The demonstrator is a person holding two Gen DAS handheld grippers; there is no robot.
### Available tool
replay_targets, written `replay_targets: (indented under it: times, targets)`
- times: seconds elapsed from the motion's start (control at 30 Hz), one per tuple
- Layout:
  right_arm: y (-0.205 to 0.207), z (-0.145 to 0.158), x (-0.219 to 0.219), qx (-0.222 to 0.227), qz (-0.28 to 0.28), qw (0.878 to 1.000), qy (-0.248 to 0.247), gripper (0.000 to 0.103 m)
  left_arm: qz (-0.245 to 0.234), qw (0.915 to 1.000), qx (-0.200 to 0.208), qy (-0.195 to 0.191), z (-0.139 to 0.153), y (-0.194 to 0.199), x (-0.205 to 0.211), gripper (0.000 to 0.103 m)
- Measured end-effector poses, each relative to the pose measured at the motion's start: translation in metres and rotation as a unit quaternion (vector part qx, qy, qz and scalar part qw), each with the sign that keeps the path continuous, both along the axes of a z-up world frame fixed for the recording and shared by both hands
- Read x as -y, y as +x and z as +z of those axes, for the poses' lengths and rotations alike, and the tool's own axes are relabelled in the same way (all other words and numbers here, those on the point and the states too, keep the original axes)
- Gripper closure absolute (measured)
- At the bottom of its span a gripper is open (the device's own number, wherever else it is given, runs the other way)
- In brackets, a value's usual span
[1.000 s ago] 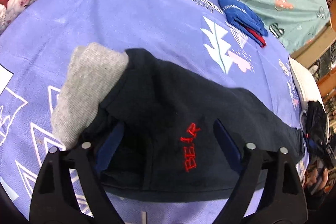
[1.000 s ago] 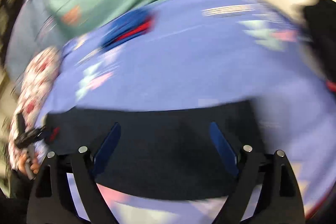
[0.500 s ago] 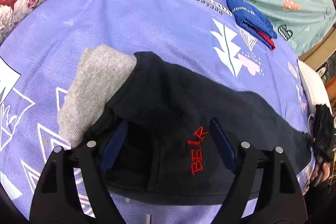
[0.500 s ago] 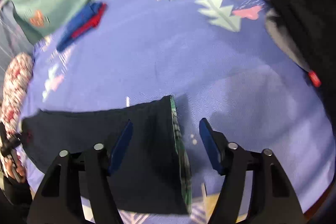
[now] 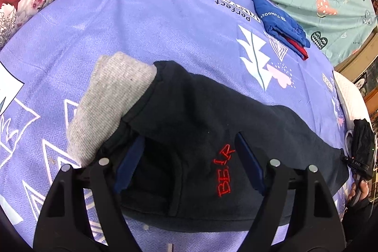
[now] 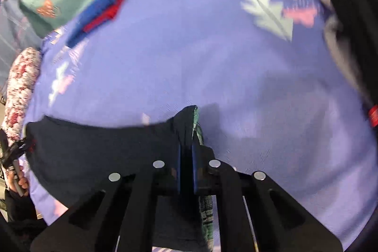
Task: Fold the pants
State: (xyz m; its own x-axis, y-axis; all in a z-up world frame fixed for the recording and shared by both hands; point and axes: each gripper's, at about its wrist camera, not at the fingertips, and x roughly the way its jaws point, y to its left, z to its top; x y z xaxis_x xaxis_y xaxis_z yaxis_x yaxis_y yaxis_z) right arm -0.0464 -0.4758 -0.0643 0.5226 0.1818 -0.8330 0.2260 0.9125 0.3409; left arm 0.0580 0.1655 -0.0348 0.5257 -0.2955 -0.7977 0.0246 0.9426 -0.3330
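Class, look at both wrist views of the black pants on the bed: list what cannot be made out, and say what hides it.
- Left wrist view: the pants' near hem, covered by the left gripper.
- Right wrist view: printed text on the purple sheet, motion-blurred.
- Right wrist view: pants fabric under the right gripper, hidden by its frame.

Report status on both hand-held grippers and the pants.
Right hand-held gripper shut on pants hem. Left hand-held gripper open over waist end, not gripping. Pants flat on purple sheet. Nothing in the way.
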Motion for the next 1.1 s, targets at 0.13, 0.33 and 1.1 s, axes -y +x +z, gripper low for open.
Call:
replay_targets:
  times: [0.13,0.33,1.1]
  targets:
    - [-0.017,0.008,0.005,0.016,-0.023,0.999,0.017,0.073,-0.002,1.0,-0.001,0.007,0.0,0.001,0.002,0.023]
    - [-0.084,0.021,0.012,0.022,-0.102,0.99,0.091,0.037,0.004,1.0,-0.001,-0.006,0.003,-0.002,-0.001,0.023]
    - [-0.072,0.001,-0.04,-0.017,-0.19,0.962,0.196,0.022,-0.02,0.9975,0.033,-0.059,-0.001,-0.014,-0.013,0.016]
